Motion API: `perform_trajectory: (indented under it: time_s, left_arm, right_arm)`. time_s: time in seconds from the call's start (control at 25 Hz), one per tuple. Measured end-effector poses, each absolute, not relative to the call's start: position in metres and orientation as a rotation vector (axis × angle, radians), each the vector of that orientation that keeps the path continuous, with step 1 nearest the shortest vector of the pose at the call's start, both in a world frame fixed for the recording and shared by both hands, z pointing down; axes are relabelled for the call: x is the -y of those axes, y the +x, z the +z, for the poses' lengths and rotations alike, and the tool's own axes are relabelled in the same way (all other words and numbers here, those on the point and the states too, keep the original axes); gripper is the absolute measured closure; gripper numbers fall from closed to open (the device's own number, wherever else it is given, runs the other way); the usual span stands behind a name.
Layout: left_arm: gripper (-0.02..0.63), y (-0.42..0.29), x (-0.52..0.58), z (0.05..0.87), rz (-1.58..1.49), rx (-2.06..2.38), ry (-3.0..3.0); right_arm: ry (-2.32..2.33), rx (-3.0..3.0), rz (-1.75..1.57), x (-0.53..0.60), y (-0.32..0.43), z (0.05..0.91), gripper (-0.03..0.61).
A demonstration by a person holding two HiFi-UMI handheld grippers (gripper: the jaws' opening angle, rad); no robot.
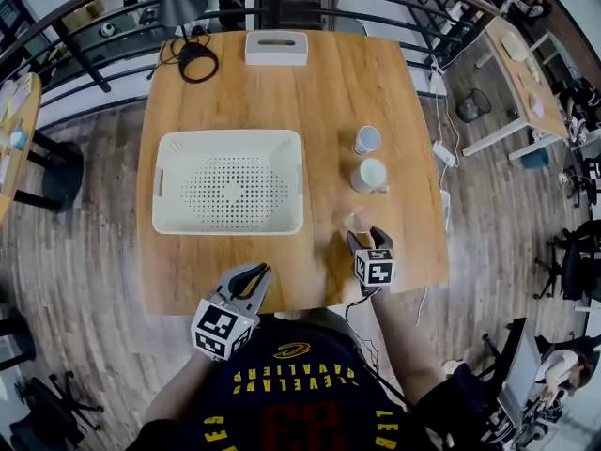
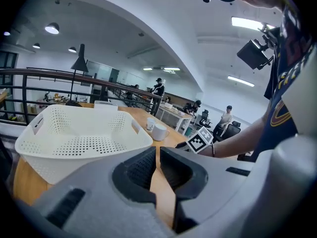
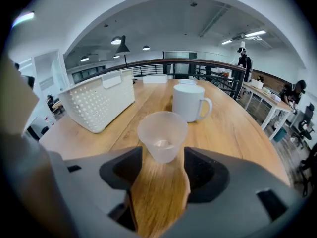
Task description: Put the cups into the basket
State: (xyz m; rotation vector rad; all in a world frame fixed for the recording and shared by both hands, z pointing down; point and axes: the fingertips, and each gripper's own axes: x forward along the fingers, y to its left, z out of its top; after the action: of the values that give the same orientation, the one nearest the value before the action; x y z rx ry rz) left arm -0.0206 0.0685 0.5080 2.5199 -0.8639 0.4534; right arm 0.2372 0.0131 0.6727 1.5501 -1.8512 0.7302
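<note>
A clear plastic cup (image 1: 358,222) stands on the wooden table, nearest me on the right. Behind it are a white mug (image 1: 369,175) and a third cup (image 1: 367,140). My right gripper (image 1: 365,234) is open, tilted down, with its tips on either side of the clear cup (image 3: 162,135); the pads do not press on it. The white perforated basket (image 1: 230,137) sits empty at centre left. My left gripper (image 1: 260,271) is shut and holds nothing, low over the table's near edge, in front of the basket (image 2: 74,133).
A white box (image 1: 276,48) lies at the table's far edge, with a coiled black cable (image 1: 197,61) and a lamp to its left. A railing runs behind the table. The mug's handle (image 3: 208,105) points right.
</note>
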Motion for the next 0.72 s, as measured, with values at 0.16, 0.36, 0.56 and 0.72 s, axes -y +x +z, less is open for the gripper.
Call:
perform_trajectory:
  time_s: [0.16, 0.36, 0.56, 0.72]
  left_arm:
    - [0.601, -0.035, -0.059, 0.517, 0.499, 0.803, 2.5]
    - [0.601, -0.031, -0.044, 0.52, 0.533, 0.809, 2.491]
    - [0.601, 0.006, -0.041, 0.509, 0.506, 0.811, 2.509]
    - [0.601, 0.022, -0.046, 0.509, 0.524, 0.8, 2.525]
  right_arm:
    - [1.607, 1.792, 0.709, -0.001, 0.237, 0.681, 0.311]
    - [1.66, 1.807, 0.706, 0.008, 0.235, 0.679, 0.302]
    - [1.628, 1.866, 0.695, 0.008, 0.232, 0.677, 0.303]
    - [1.591, 1.905, 0.695, 0.006, 0.233, 0.679, 0.304]
